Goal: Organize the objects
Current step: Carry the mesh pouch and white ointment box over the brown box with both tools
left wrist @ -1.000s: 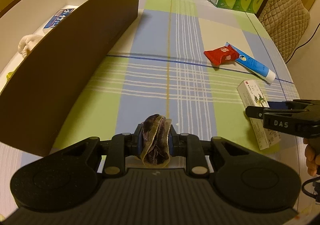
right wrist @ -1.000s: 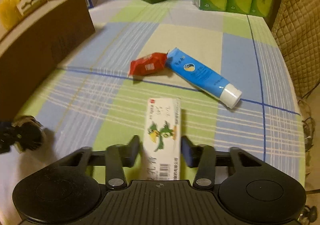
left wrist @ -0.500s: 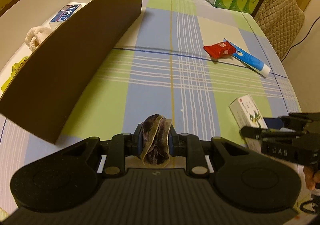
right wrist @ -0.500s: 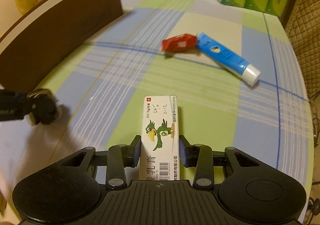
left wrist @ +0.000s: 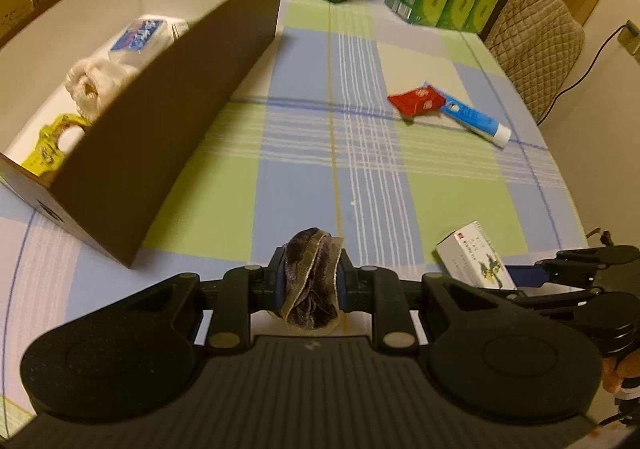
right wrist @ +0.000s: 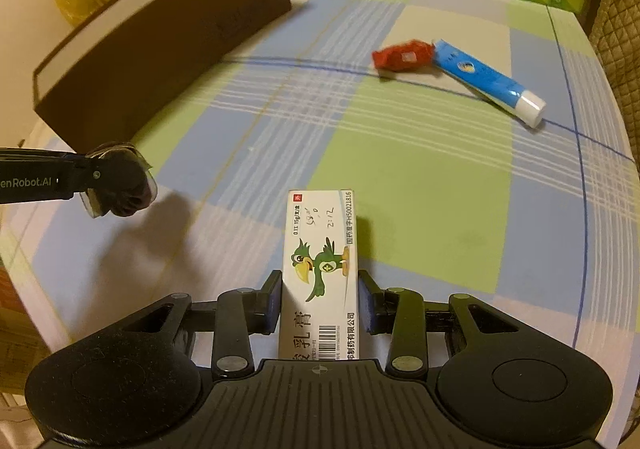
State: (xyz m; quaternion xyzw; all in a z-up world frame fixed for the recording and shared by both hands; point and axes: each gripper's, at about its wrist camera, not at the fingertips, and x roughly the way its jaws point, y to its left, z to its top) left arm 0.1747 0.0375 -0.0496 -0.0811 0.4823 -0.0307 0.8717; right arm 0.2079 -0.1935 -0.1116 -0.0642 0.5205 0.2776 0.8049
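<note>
Brown box (left wrist: 168, 137) sits ahead and left of your left gripper (left wrist: 310, 283), which pinches a dark scrunchie (left wrist: 310, 281); your right gripper (right wrist: 319, 303) squeezes the medicine carton (right wrist: 320, 261), farther away.

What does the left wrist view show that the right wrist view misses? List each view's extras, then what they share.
Only the left wrist view: the inside of the box, holding a white cloth, a blue-labelled pack and a yellow item.

Only the right wrist view: the printed face of the carton, with a green bird and a barcode, clamped in the right gripper.

Both: the left gripper shut on a dark bundle, the red packet, the blue tube and the checked tablecloth.
</note>
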